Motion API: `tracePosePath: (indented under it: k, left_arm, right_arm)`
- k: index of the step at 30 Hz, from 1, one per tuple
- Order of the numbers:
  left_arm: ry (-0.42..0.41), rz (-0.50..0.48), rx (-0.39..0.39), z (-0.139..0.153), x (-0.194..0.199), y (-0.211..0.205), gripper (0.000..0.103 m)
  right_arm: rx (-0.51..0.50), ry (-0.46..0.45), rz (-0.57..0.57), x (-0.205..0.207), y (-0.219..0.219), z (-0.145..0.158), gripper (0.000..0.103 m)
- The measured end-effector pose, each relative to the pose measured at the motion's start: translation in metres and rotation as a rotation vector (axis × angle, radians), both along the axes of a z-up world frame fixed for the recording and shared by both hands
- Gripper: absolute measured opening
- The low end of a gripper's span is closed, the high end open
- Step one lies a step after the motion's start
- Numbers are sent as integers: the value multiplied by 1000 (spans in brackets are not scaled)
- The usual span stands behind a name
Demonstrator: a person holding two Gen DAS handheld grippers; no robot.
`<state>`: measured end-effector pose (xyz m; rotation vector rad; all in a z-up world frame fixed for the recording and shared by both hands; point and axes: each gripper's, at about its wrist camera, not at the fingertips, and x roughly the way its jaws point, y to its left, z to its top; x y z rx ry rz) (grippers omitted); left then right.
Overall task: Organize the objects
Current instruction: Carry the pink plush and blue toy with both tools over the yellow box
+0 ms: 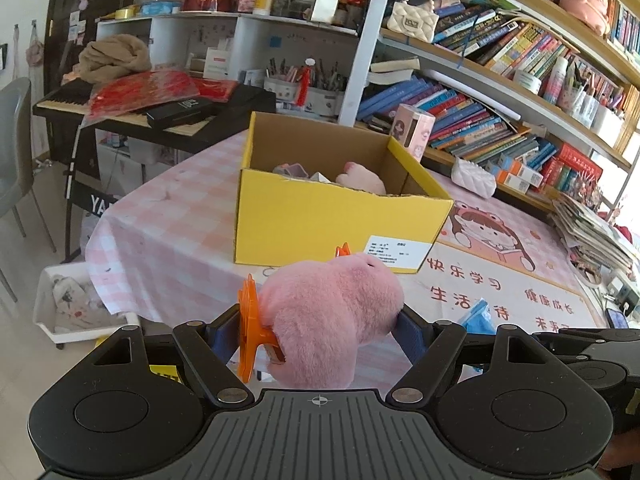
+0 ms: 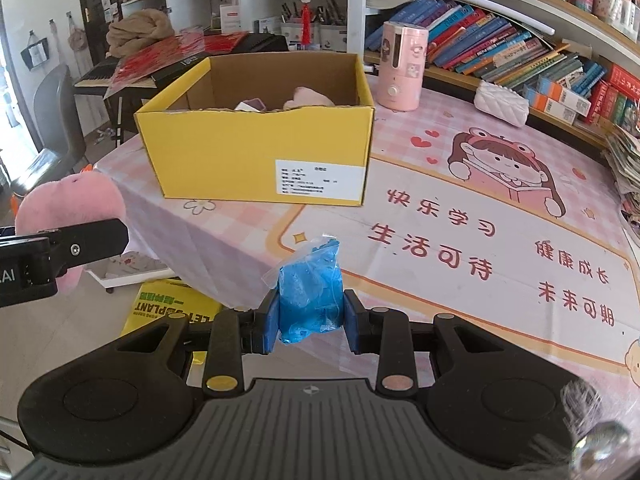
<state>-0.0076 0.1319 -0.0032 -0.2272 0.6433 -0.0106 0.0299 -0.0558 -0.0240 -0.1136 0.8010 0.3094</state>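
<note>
My left gripper point(image 1: 316, 324) is shut on a pink plush toy point(image 1: 332, 316) with orange plastic parts point(image 1: 250, 332), held above the table's near edge in front of the yellow cardboard box point(image 1: 320, 216). The toy also shows at the left of the right wrist view point(image 2: 68, 204). My right gripper point(image 2: 310, 320) is shut on a clear bag of blue material point(image 2: 312, 288), held over the table in front of the box point(image 2: 256, 160). The open box holds another pink plush point(image 2: 308, 98) and small items.
The table carries a pink checked cloth with a cartoon girl print point(image 2: 504, 168). A pink humidifier point(image 2: 402, 66) and a white quilted pouch point(image 2: 502, 102) stand behind the box. Bookshelves point(image 1: 500, 80) fill the right. A keyboard piano point(image 1: 120, 108), grey chair point(image 1: 16, 148) and floor bin point(image 1: 68, 304) are left.
</note>
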Motion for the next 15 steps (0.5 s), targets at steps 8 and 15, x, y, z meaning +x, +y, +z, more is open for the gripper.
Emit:
tracePosePath:
  k: [8, 15]
  left_arm:
    - [-20, 22, -12, 4, -4, 12, 78]
    - [-23, 31, -31, 3, -3, 15, 78]
  right_arm:
    - [-13, -13, 31, -2, 13, 5, 30]
    - [-31, -19, 59, -1, 20, 6, 30]
